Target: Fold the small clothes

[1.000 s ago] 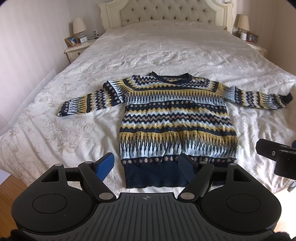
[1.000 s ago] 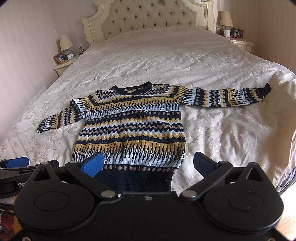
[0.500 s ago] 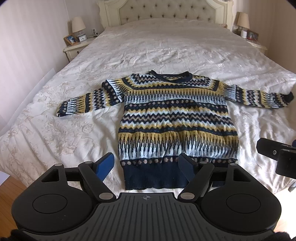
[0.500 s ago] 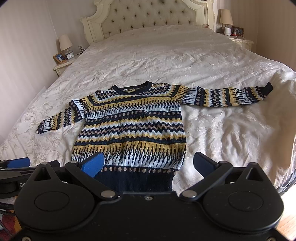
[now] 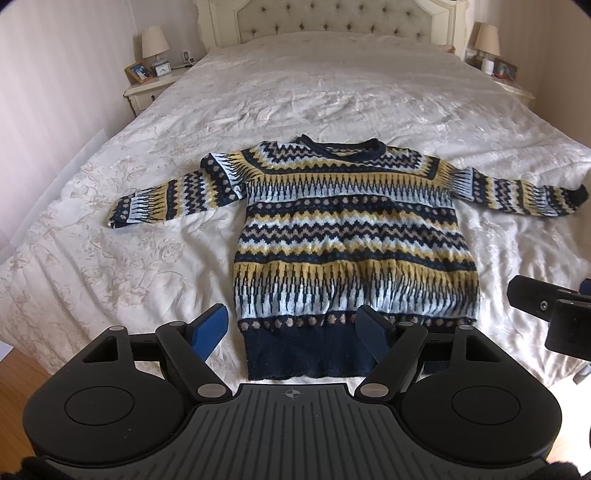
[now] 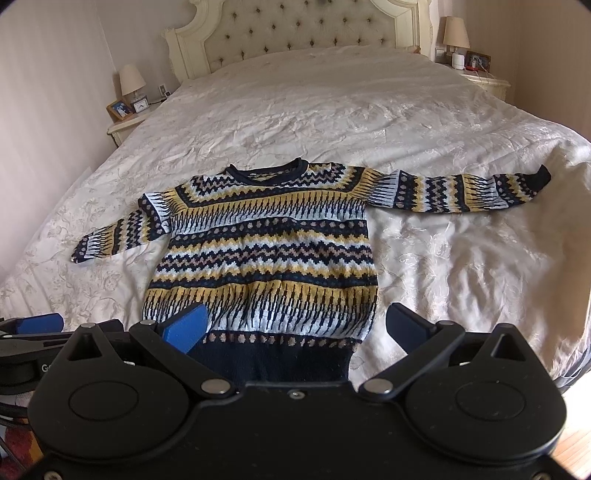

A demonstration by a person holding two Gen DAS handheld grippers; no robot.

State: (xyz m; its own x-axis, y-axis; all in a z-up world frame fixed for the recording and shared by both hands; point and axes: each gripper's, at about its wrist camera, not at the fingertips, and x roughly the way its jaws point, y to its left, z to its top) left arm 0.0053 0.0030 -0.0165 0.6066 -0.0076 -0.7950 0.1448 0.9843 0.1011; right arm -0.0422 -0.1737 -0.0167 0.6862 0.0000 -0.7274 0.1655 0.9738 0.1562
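Where it lies flat on the bed, near the foot edge: one knitted sweater, zigzag and dot bands in navy, yellow, pale blue; ribbed navy hem and collar; two sleeves spread sideways. Bedspread: cream, floral-embossed, wrinkled. Headboard: tufted. Two lamps, one on each nightstand. Left gripper, right gripper: jaws released, empty, above the hem.

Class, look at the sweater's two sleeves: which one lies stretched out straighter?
The sleeve on the picture's right runs straight out from the sweater; the other sleeve angles down towards the hem.
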